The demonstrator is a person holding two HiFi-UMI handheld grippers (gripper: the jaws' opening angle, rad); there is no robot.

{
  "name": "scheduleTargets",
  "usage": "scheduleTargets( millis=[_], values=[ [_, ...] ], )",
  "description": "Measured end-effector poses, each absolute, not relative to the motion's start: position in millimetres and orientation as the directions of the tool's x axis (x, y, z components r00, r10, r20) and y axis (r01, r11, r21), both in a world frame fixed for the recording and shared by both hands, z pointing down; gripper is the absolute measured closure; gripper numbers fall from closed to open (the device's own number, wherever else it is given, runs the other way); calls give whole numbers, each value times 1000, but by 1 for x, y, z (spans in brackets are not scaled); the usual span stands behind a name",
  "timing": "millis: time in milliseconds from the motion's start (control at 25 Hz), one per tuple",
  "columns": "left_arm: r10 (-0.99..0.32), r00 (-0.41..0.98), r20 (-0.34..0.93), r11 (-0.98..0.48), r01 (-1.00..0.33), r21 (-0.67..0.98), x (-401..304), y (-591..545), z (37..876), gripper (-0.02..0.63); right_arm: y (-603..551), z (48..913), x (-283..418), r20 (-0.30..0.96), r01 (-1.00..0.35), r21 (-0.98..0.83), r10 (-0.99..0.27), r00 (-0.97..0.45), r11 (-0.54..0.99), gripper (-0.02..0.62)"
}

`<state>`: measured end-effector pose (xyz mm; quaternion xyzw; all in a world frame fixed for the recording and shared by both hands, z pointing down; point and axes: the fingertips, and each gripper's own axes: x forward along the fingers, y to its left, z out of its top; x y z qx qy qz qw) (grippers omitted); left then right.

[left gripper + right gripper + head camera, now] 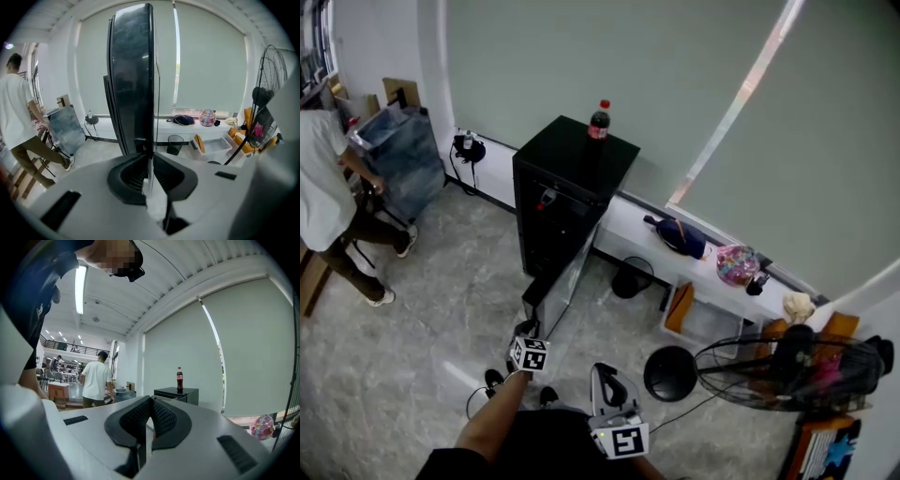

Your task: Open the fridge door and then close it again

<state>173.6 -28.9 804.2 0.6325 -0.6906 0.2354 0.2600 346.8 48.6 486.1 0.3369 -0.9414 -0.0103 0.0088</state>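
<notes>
A black fridge point(572, 159) stands against the wall with a cola bottle point(599, 120) on top. Its door point(565, 281) hangs open, swung out towards me. My left gripper point(528, 332) is at the door's free edge. In the left gripper view the door point(133, 79) shows edge-on, running up from between the jaws, and the left gripper point(151, 157) is shut on that edge. My right gripper point(606, 377) hovers to the right of the door, touching nothing. In its own view the right gripper point(151, 402) is shut and empty, pointing level at the fridge point(177, 393).
A person in a white shirt point(328, 187) stands at the far left beside a blue-grey crate point(398, 159). Along the wall runs a low white bench point(628, 225) with a dark bag point(680, 236). A black bin point(631, 278) and a floor fan point(778, 370) stand at the right.
</notes>
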Motion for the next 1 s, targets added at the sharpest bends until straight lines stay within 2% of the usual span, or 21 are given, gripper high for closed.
scheduleTargets(
  millis=[480,1000],
  values=[
    [-754,-47,655,68,-998,7,207,-27,804,569,43,492,354,26,-611,8,-611,-791,792,589],
    [-761,-48,647,66,-998,4,193,-28,803,569,34,494,336,38,-577,11,-576,-816,817,589]
  ],
)
